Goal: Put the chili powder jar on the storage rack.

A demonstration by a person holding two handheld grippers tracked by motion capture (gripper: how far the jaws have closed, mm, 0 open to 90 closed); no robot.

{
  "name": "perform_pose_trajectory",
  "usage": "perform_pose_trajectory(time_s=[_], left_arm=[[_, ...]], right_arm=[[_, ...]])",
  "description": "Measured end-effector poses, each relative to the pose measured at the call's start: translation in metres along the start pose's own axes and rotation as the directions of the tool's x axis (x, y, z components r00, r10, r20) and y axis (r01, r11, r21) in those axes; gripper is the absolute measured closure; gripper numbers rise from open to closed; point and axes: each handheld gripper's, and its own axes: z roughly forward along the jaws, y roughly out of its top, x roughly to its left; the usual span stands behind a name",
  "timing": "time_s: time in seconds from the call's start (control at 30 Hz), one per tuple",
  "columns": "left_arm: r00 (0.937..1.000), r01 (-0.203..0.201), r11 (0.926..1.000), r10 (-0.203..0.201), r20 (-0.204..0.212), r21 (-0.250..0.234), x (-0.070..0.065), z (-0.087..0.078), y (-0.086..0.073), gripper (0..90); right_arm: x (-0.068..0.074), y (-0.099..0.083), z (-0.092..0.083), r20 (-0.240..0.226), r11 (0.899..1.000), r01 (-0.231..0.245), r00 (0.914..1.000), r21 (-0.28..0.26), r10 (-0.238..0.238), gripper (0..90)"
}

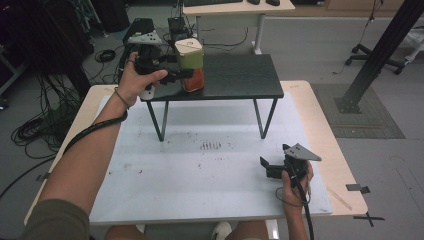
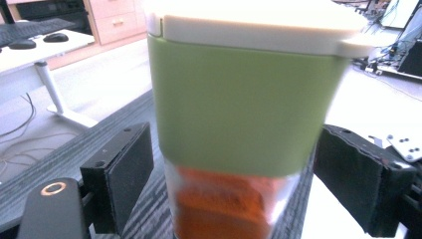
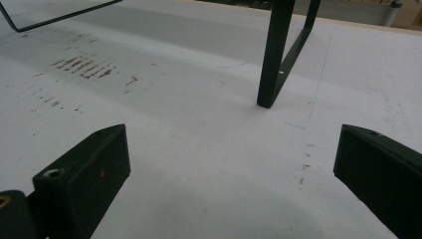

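Note:
A jar (image 1: pixel 190 62) with a white lid, a green band and orange-red contents stands upright on the left part of a small black table (image 1: pixel 240 75). My left gripper (image 1: pixel 182 75) reaches in from the left at the jar's lower half. In the left gripper view the jar (image 2: pixel 239 109) stands between the two black jaws of the left gripper (image 2: pixel 234 164), with a narrow gap on each side, so the gripper is open. My right gripper (image 1: pixel 265 167) rests low over the white mat (image 1: pixel 200 165) at the front right. The right gripper (image 3: pixel 234 159) is open with nothing between its jaws.
The black table's thin legs (image 3: pixel 273 55) stand on the mat. Brown crumbs (image 1: pixel 210 145) are scattered mid-mat. Cables (image 1: pixel 40 125) lie on the floor at the left, a black post (image 1: pixel 375 55) rises at the right, and a desk (image 1: pixel 235 10) stands behind.

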Motion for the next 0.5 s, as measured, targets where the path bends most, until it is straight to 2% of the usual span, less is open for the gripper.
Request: perform_pose_trajectory(time_s=[0.23, 0.5], left_arm=[[0.9999, 0.013, 0.9999, -0.013, -0.008, 0.004, -0.002, -0.019, -0.007, 15.3], [0.9997, 0.008, 1.0, -0.008, -0.024, -0.003, -0.008, -0.037, -0.013, 14.1]], right_arm=[[0.0, 0.0, 0.0, 0.008, 1.0, 0.006, 1.0, 0.001, -0.006, 1.2], [0.0, 0.0, 0.0, 0.011, 1.0, 0.005, 0.9999, 0.004, -0.006, 1.2]])
